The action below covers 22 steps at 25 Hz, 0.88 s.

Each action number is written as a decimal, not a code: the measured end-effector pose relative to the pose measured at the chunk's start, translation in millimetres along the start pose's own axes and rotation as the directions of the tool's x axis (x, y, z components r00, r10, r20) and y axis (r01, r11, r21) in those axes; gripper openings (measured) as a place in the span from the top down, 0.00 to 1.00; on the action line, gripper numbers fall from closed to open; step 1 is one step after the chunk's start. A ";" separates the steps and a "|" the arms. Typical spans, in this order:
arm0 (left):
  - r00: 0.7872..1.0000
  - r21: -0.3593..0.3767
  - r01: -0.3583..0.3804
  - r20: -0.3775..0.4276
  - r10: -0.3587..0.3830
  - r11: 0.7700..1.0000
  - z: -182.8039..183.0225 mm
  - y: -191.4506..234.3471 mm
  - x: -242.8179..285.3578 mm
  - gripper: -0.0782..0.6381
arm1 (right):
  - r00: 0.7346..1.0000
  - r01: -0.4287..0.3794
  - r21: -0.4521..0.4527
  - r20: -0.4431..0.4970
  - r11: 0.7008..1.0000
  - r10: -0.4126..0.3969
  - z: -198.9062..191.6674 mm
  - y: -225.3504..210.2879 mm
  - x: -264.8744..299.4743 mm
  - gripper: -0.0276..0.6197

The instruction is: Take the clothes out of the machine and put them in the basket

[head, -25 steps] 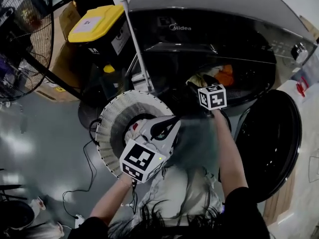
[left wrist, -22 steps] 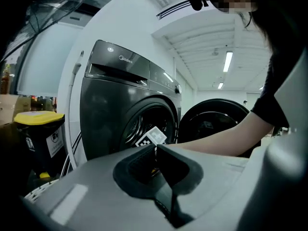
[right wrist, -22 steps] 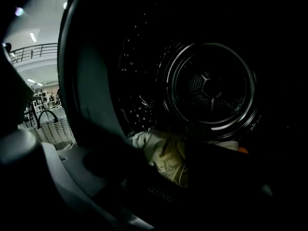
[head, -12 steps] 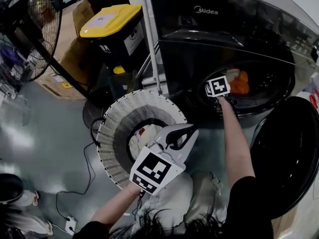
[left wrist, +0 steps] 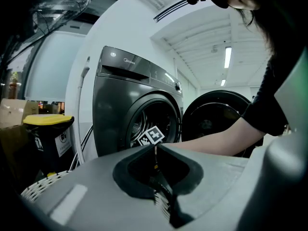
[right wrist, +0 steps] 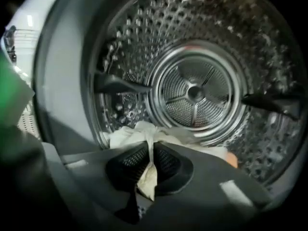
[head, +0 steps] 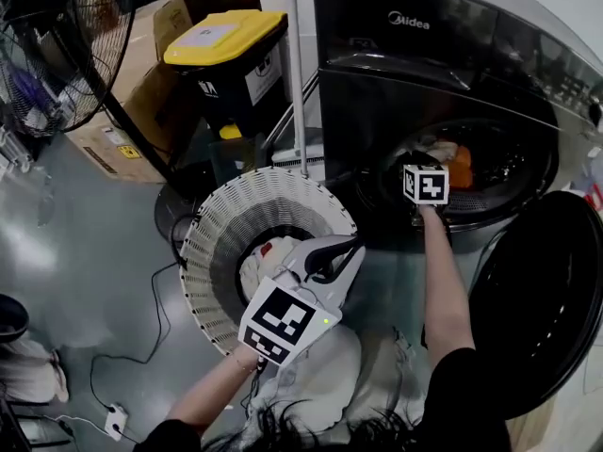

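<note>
Now, right gripper [right wrist: 147, 148] sat at drum [right wrist: 195, 93] mouth, jaws closed on fold of cream cloth [right wrist: 139, 131]. Best way, I think: keep pinch firm, pull straight out over drum lip, lift clear before swing to basket [head: 221, 229] at near left. Left gripper [left wrist: 155, 150] closed, empty, above basket. Orange garment [head: 459, 169] lay in drum too. Open door [head: 542, 299] at right and cable [head: 155, 323] on floor could hinder.
</note>
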<state>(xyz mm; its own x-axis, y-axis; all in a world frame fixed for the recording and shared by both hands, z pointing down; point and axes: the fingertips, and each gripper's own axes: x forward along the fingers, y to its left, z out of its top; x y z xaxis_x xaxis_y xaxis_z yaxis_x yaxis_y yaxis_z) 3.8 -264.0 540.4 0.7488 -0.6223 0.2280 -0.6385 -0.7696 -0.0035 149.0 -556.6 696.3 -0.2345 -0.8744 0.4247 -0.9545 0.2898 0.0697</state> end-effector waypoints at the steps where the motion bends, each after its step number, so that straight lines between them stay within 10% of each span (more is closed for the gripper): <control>1: 1.000 0.006 0.003 -0.001 -0.003 1.000 -0.8 -2.0 1.1 0.88 | 1.000 0.004 -0.001 0.020 1.000 -0.004 1.3 -3.7 -9.4 0.89; 12: 1.000 0.030 0.019 -0.013 -0.019 0.999 -11.2 -22.3 11.7 0.88 | 0.961 0.013 0.107 0.275 0.994 -0.042 43.1 -17.1 -123.2 0.89; 22: 0.998 0.050 -0.054 0.038 0.052 0.997 1.5 -15.2 -1.5 0.87 | 0.832 -0.252 0.198 0.543 0.947 0.108 116.8 15.8 -230.3 0.89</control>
<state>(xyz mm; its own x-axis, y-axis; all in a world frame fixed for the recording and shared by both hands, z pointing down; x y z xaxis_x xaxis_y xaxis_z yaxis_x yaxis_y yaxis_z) 12.6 -251.6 538.7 0.7208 -0.6665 0.1902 -0.6683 -0.7411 -0.0642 166.5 -396.1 494.1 -0.3984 -0.9080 -0.1295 -0.8814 0.4181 -0.2200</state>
